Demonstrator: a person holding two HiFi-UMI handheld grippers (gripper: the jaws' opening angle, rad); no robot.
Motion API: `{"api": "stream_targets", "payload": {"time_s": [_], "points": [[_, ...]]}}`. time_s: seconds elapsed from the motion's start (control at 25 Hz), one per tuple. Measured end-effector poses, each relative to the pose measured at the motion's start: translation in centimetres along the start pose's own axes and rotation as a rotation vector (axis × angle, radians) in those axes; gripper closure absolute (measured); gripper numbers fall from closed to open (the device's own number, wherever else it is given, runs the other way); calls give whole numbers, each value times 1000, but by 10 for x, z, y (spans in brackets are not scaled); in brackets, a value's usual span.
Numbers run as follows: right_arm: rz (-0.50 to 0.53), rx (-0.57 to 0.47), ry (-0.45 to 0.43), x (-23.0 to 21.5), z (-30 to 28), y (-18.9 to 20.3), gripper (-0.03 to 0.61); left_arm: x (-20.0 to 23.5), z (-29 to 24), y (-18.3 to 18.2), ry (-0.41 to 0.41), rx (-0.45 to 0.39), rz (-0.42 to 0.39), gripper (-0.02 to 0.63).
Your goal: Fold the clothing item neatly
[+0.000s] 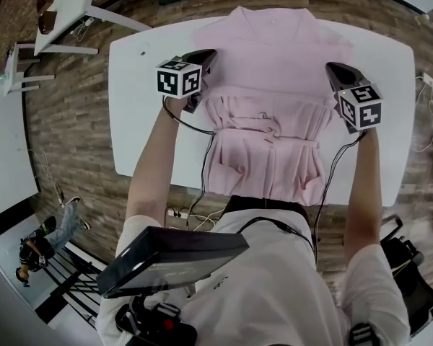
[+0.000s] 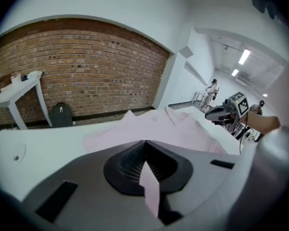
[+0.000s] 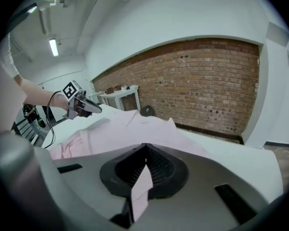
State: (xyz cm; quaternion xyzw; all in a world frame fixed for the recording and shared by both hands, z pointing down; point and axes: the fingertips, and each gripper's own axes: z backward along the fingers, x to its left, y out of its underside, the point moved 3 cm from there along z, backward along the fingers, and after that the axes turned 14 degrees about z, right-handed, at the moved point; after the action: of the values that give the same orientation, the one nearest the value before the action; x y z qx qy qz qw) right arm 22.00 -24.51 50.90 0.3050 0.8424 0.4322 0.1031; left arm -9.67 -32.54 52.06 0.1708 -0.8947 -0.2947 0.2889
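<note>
The right tool (image 3: 145,150) has its dark jaws pressed together on a fold of the pale pink cloth garment (image 3: 130,129), and a strip of it hangs down between them. The rest of the garment lies spread on the white counter (image 3: 241,153). At the left, a hand holds the left tool (image 3: 82,106) with its marker cube over the garment's far side. A red brick wall (image 3: 207,90) stands behind.

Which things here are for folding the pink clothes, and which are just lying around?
For the job: pink garment, white table under it, left tool, right tool, both pinching its cloth.
Just lying about: black bag by the brick wall, side table, cables on the floor.
</note>
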Motion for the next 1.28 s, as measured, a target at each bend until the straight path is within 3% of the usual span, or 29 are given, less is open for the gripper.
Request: {"api": "stream_targets", "payload": {"time_s": [0.24, 0.44, 0.76, 0.84, 1.04, 1.28], "points": [[75, -86, 75, -46, -16, -56, 575, -19, -21, -78, 87, -45, -156, 611], [74, -115, 77, -77, -51, -72, 575, -2, -57, -109, 106, -6, -225, 611], [104, -66, 8, -91, -102, -55, 572, 24, -98, -103, 217, 137, -172, 452], [84, -80, -17, -93, -106, -52, 528, 25, -101, -103, 248, 155, -155, 413], [39, -93, -57, -99, -115, -44, 453, 31, -112, -104, 276, 188, -150, 370], [11, -79, -85, -105, -123, -39, 451, 30, -125, -104, 300, 229, -152, 360]]}}
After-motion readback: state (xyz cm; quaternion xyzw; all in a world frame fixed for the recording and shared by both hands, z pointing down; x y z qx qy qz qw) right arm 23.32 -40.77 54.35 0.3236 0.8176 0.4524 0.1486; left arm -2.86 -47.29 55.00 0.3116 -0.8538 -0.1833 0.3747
